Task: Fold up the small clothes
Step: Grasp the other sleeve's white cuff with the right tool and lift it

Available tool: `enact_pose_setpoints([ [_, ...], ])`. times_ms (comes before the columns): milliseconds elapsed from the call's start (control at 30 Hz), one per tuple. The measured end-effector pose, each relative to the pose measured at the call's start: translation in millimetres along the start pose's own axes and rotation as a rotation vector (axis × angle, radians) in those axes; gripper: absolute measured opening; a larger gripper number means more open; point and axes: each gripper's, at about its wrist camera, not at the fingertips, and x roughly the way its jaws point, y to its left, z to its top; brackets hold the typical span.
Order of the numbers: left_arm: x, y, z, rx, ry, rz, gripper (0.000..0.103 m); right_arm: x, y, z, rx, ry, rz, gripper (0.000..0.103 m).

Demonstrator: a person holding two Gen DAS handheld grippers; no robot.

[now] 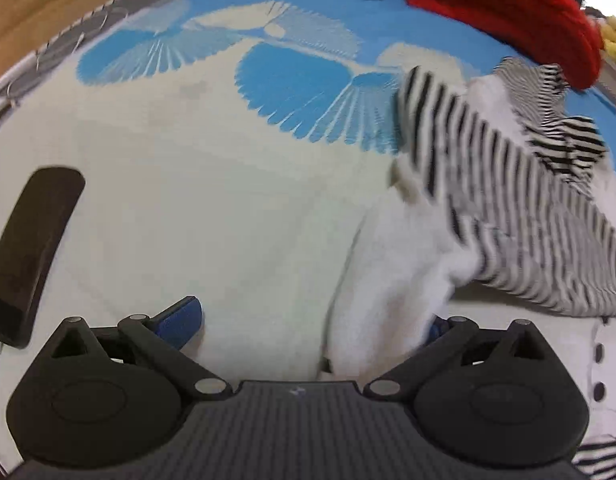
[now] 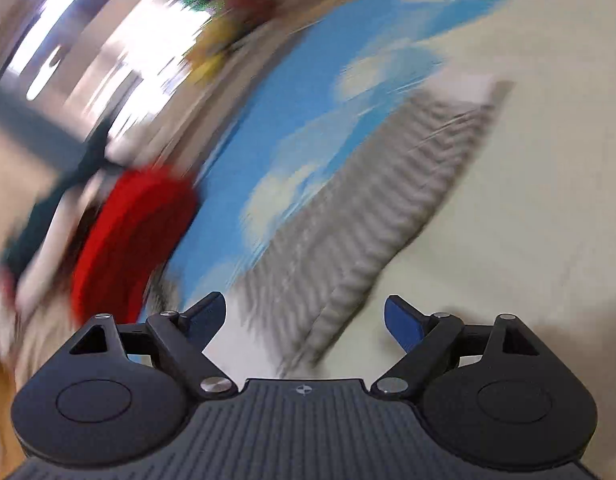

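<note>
Blue and cream bedding (image 1: pixel 188 208) with feather shapes covers the whole work surface, and I use it as my landmark. On its cream part lies the small striped garment (image 1: pixel 519 216), black and white with a fluffy white lining. From my left gripper (image 1: pixel 308 320) the garment sits ahead and off to the right, with white fluff reaching down to the right finger. Its jaws stand wide and hold nothing. My right gripper (image 2: pixel 306 316) is also wide and empty. In its blurry view the garment (image 2: pixel 367 220) stretches straight away from the jaws, long side pointing up toward the blue part. I think my right gripper is lined up better. A red knit thing (image 1: pixel 503 12) sits farther back on the bedding.
</note>
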Motion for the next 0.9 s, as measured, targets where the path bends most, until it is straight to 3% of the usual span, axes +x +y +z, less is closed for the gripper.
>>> enact_pose_setpoints([
  [67,-16.5,-1.7,-2.0,0.001,-0.042,-0.043,0.103,16.9,-25.0,33.2,0.117,-0.040,-0.044,0.088],
  [133,-31.9,-2.0,-3.3,-0.004,-0.090,-0.088,0.103,30.6,-39.6,57.5,0.152,-0.107,-0.123,0.088],
  [233,-47.1,-5.1,1.9,-0.010,-0.177,-0.116,0.103,54.1,-51.9,79.4,0.111,-0.157,-0.238,0.088],
  [300,-48.2,-9.0,10.8,-0.017,-0.219,-0.087,0.103,67.8,-50.0,85.9,0.041,-0.205,-0.235,0.092],
  [367,-44.9,-8.1,21.1,-0.049,-0.248,-0.048,0.103,86.4,-37.6,91.9,-0.065,-0.222,-0.289,0.091],
  [400,-41.7,-6.2,26.6,-0.077,-0.252,-0.034,0.103,95.0,-30.6,93.5,-0.122,-0.229,-0.318,0.079],
  [433,-38.9,-3.1,30.8,-0.105,-0.250,-0.026,0.103,105.2,-21.7,94.3,-0.180,-0.221,-0.355,0.042],
  [467,-35.1,1.2,35.3,-0.139,-0.248,-0.021,0.103,114.9,-12.4,94.3,-0.209,-0.193,-0.378,0.016],
  [500,-31.7,6.1,38.2,-0.163,-0.244,-0.016,0.103,118.2,-3.3,95.5,-0.211,-0.188,-0.378,0.009],
  [567,-23.8,14.7,43.4,-0.210,-0.226,0.010,0.103,110.9,36.1,85.0,-0.307,-0.239,-0.314,0.009],
  [633,-20.3,22.3,46.3,-0.242,-0.210,0.012,0.103,99.1,92.9,57.4,-0.513,-0.290,-0.226,0.009],
  [700,-19.7,29.7,46.8,-0.274,-0.201,-0.004,0.103,78.6,156.1,10.6,-0.712,-0.316,-0.066,0.009],
  [800,-22.8,37.7,46.1,-0.321,-0.195,-0.033,0.103,49.7,236.2,-84.0,-0.962,-0.335,0.198,0.009],
  [900,-27.2,43.8,43.5,-0.361,-0.200,-0.051,0.103,40.3,289.3,-197.1,-1.102,-0.239,0.392,0.010],
])
